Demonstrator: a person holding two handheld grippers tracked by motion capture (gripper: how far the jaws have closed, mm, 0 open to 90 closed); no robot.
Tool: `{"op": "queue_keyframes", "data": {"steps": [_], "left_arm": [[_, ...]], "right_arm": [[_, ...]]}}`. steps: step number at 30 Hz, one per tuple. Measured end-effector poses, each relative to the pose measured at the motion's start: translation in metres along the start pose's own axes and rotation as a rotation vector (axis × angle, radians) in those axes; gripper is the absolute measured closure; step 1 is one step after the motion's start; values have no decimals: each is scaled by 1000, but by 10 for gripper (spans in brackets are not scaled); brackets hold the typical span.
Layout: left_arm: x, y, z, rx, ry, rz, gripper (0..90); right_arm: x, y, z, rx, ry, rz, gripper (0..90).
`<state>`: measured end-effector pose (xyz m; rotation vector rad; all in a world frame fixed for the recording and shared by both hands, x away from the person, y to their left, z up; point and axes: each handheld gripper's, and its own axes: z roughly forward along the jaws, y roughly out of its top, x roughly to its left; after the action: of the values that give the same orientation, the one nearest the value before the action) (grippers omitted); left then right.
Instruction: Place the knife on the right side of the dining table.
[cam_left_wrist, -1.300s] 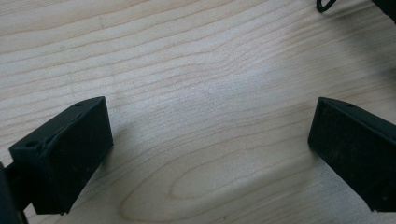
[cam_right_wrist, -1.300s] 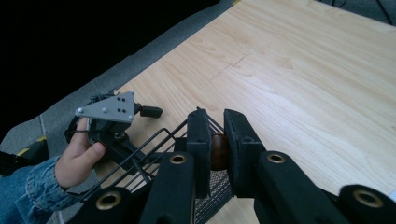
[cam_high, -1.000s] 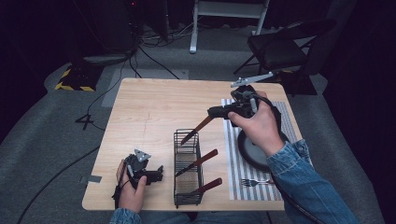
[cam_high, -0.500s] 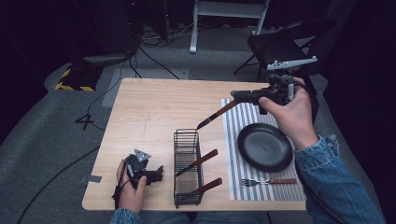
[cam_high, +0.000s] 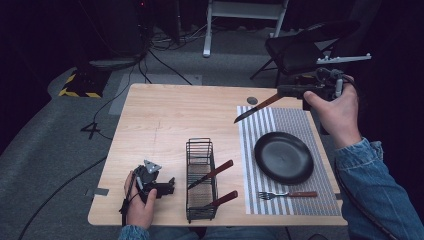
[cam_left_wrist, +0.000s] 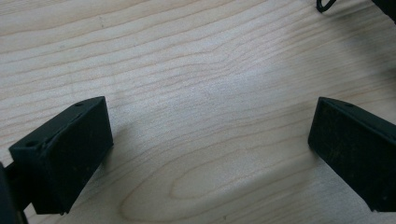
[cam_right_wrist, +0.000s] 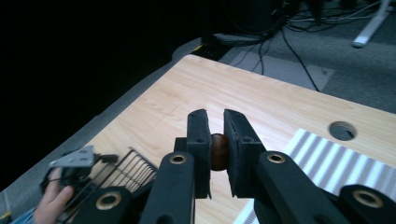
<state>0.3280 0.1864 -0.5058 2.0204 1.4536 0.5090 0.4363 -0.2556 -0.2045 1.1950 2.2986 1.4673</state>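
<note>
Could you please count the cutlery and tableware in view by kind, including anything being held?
Knives: 3, one held in the right gripper as knife, two in the wire rack at and
Forks: 1
Plates: 1
Placemats: 1
Wire racks: 1
Total: 7

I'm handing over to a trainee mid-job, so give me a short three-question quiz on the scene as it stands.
1. True or false: the right gripper holds a knife above the table.
2. How many utensils stand in the wire basket? A one, B two, C three.
3. The fork lies on the striped ____, near the black plate.

Key: 1 true; 2 B; 3 placemat.
</note>
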Motion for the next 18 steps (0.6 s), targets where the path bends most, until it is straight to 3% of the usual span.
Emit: {"op": "queue_keyframes", "data": {"steps": [5,8,10,12,18], "left_arm": [[0,0,0,0,0,0,0],[0,0,0,0,0,0,0],[0,0,0,0,0,0,0],[0,0,0,0,0,0,0],[0,0,0,0,0,0,0]], "right_arm": [[-26,2,6,-4,-57,22,815],[-49,-2,17,5,-102,49,816],[-54,-3,20,7,-110,52,816],[-70,-8,28,12,-128,78,816],[-95,-14,38,12,-168,116,816]]}}
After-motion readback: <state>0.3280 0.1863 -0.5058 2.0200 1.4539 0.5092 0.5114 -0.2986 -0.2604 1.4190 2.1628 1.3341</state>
